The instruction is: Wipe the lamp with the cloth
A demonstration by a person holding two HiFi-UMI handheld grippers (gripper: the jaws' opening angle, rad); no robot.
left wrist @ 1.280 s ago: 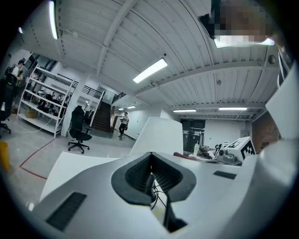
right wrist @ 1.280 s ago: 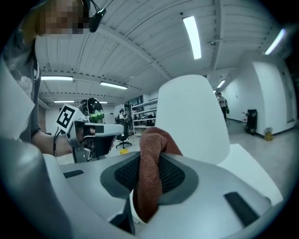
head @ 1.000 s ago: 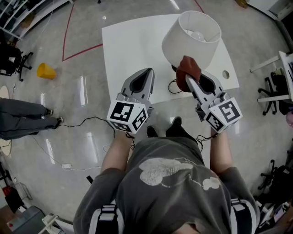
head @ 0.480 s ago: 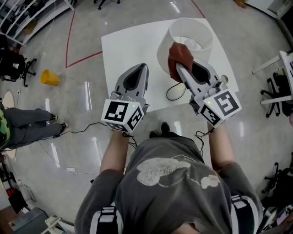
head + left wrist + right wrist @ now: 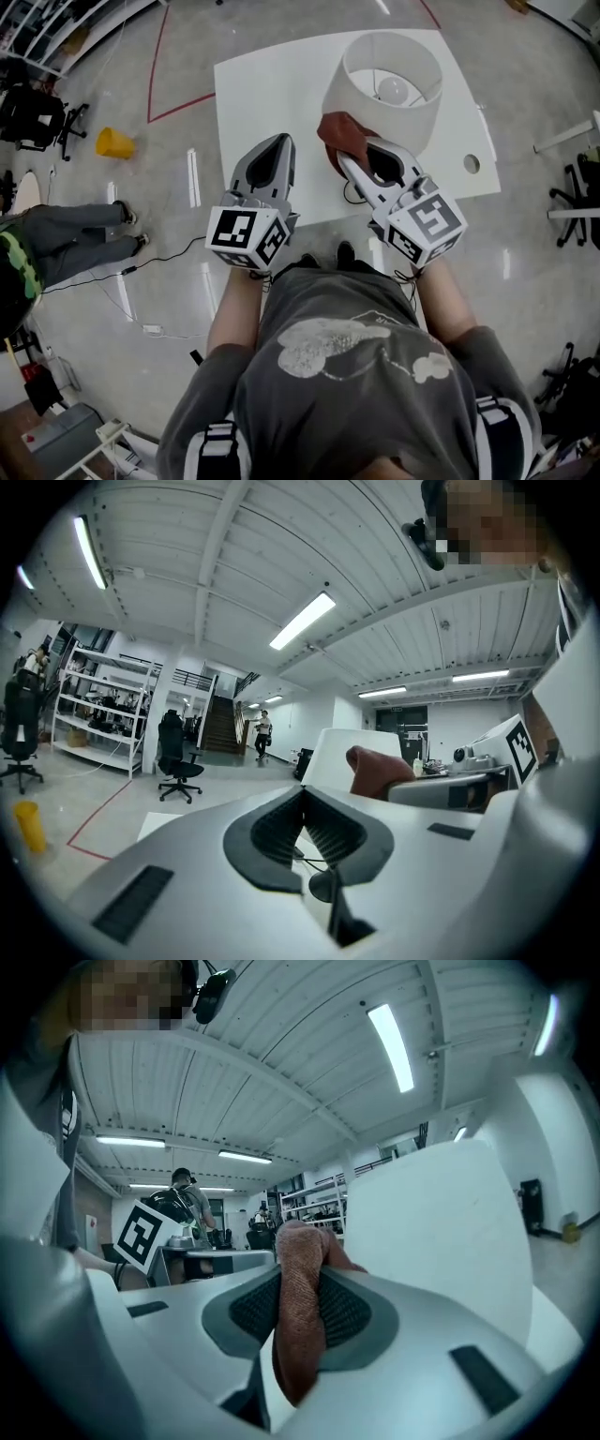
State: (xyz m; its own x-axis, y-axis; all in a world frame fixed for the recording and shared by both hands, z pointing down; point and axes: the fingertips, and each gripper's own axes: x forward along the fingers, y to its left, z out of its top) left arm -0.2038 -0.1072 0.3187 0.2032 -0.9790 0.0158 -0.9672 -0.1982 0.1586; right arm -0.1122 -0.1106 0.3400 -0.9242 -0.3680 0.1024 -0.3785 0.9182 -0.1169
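Observation:
A white lamp shade (image 5: pixel 386 94) with a bulb inside stands on the white table (image 5: pixel 272 84). My right gripper (image 5: pixel 345 157) is shut on a reddish-brown cloth (image 5: pixel 339 131), and the cloth presses against the shade's lower left side. In the right gripper view the cloth (image 5: pixel 300 1307) is pinched between the jaws, with the shade (image 5: pixel 441 1232) close on the right. My left gripper (image 5: pixel 277 142) hangs over the table's front part, left of the lamp, jaws closed and empty. In the left gripper view the shade (image 5: pixel 330 752) and the cloth (image 5: pixel 377 769) show ahead.
A black cord (image 5: pixel 354 192) runs from the lamp's foot off the table's front edge. The table has a round hole (image 5: pixel 472 163) at its right. On the floor lie a yellow cup (image 5: pixel 114 142) and a red line; a person's legs (image 5: pixel 66 239) are at the left.
My right gripper has carried the cloth from the shade's front round to its lower left side. The left gripper stays about where it was.

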